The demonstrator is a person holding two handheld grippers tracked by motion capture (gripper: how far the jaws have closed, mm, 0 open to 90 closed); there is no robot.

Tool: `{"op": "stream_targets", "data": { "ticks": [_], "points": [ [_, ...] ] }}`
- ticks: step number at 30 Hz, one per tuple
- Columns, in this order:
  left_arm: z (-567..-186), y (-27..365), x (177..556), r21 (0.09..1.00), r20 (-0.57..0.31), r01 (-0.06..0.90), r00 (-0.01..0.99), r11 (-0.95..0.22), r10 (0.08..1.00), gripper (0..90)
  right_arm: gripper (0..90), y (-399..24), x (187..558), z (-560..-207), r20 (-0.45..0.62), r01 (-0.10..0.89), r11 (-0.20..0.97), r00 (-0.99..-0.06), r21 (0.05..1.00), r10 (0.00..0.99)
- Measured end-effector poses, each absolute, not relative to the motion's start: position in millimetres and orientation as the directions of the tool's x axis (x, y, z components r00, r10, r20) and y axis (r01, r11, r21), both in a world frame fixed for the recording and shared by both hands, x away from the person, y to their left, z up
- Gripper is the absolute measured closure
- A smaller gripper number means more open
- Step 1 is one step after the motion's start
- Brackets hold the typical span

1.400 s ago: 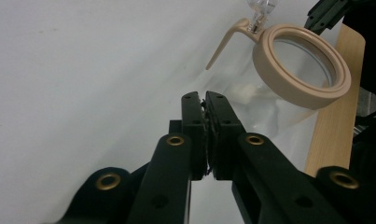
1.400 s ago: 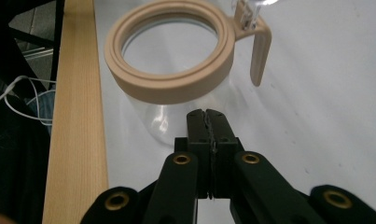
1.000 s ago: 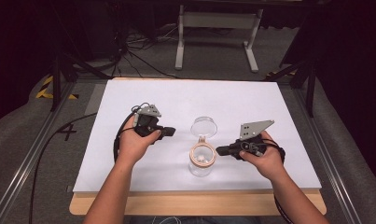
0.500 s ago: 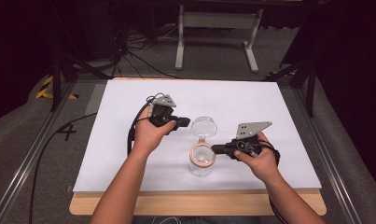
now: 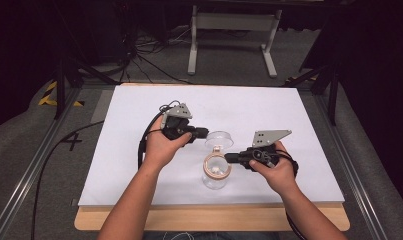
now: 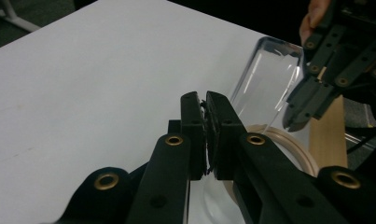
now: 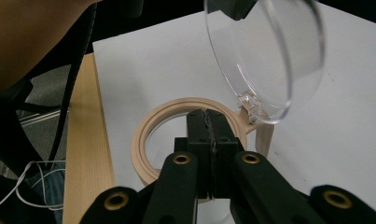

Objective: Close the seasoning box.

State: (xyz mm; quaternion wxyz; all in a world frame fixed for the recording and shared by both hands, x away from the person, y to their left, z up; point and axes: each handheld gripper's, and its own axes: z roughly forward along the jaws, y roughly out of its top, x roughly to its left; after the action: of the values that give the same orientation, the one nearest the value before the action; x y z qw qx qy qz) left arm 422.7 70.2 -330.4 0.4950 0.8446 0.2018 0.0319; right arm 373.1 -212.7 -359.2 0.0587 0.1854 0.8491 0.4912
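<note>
Low in the centre of the high view stands a clear glass jar with a beige ring collar (image 5: 216,171), its transparent round hinged lid (image 5: 219,139) swung up and open behind it. The right tool (image 5: 230,158), jaws clenched, touches the collar's right edge. The left tool (image 5: 203,132), also clenched, meets the lid. A white-covered worktop (image 5: 134,150) carries them. Beyond it lie grey carpet, black cables (image 5: 139,60) and a white metal stand (image 5: 229,30).

Grey carpet (image 5: 34,150), dark surrounding room.
</note>
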Motion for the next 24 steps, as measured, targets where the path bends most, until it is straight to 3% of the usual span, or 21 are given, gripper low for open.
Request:
{"op": "stream_targets", "data": {
  "ticks": [24],
  "points": [
    [-328, 115, 381, 0.8, -0.185, 0.375, 0.896, -0.468, 0.403, 80.2, 90.0, -212, 367, -360, 0.141, 0.291, 0.537, -0.943, 0.792, 0.302]
  ]
}}
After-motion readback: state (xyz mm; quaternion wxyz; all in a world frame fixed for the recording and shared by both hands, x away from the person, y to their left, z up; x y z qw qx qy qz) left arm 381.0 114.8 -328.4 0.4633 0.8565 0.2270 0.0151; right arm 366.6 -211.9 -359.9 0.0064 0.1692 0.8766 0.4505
